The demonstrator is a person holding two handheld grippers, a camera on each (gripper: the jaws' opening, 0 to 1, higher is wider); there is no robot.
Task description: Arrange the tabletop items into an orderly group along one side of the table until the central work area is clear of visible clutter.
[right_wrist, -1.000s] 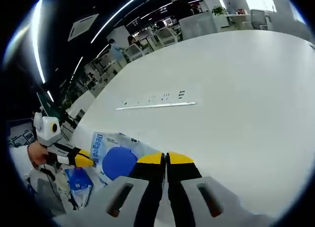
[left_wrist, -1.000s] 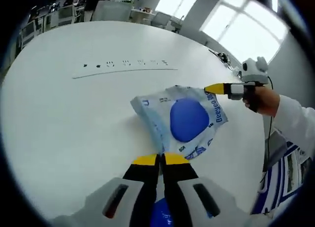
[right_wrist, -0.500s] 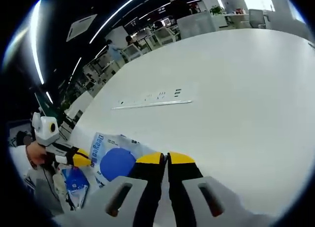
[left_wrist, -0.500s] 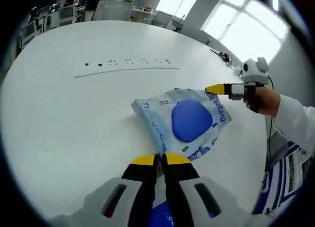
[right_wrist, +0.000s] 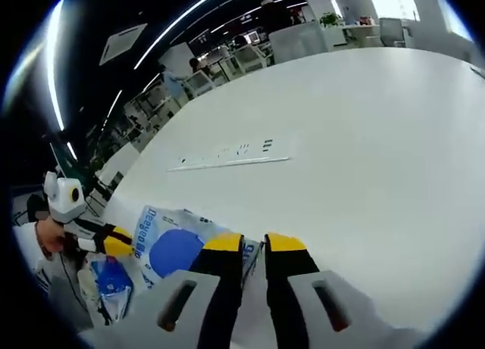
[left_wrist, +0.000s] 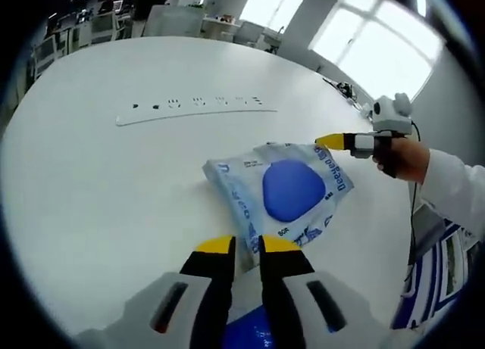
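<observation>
White table, packet between hand-held grippers

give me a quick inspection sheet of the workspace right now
surface: white table, mostly bare
job's things: light blue packet with a dark blue round patch, lying flat near the table edge
clutter: second blue packet beyond the table edge
grippers: left gripper jaws slightly apart at the packet's near edge; right gripper jaws slightly apart at its other edge
cables: thin dark cable below the hand
surroundings: built-in socket strip, windows, office desks
</observation>
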